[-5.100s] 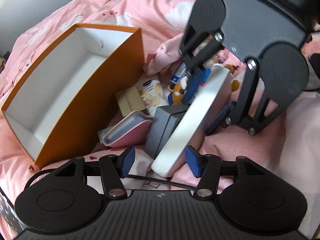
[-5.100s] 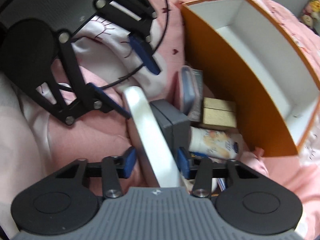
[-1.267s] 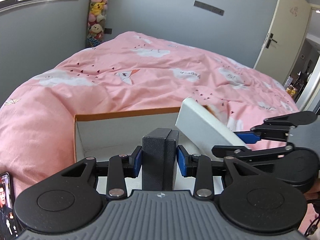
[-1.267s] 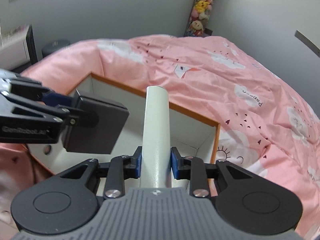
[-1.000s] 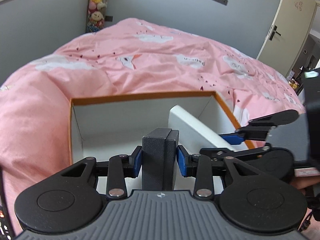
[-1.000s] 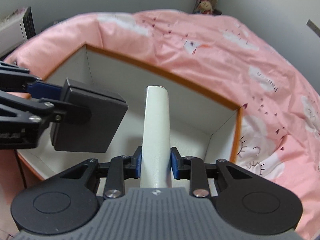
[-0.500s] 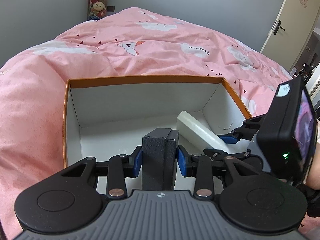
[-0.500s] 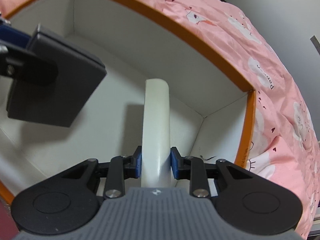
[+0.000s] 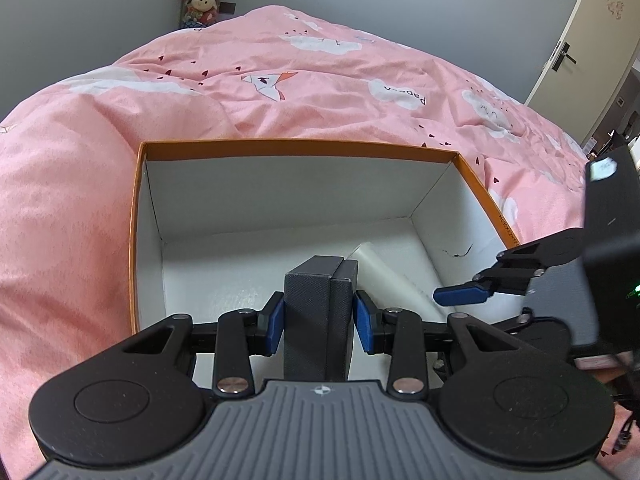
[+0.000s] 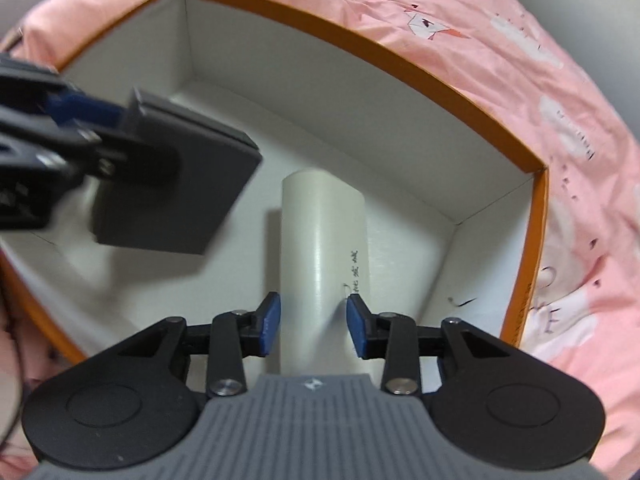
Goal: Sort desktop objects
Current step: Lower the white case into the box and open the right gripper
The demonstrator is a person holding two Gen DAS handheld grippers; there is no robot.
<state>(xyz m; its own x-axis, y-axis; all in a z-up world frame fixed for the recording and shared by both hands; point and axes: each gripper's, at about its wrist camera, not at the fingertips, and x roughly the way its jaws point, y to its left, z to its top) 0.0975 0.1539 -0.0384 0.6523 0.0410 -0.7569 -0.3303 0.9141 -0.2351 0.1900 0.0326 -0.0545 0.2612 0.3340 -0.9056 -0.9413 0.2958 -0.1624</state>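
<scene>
My left gripper (image 9: 319, 322) is shut on a dark grey case (image 9: 320, 312) and holds it over the near edge of the orange box (image 9: 296, 145). In the right wrist view the case (image 10: 172, 188) hangs above the box floor at the left. A flat white box (image 10: 323, 256) lies on the white floor of the orange box (image 10: 360, 46). My right gripper (image 10: 313, 326) is open, its blue pads on either side of the white box and apart from it. The white box also shows in the left wrist view (image 9: 384, 272).
The orange box sits on a pink bedspread (image 9: 280, 80) with cloud prints. Grey walls and a door (image 9: 588, 28) stand beyond the bed. The box floor to the left of the white box is bare.
My right gripper has opened and let go of the white box, which now lies flat on the orange box's floor. My left gripper has kept the grey case and moved nearer over the box.
</scene>
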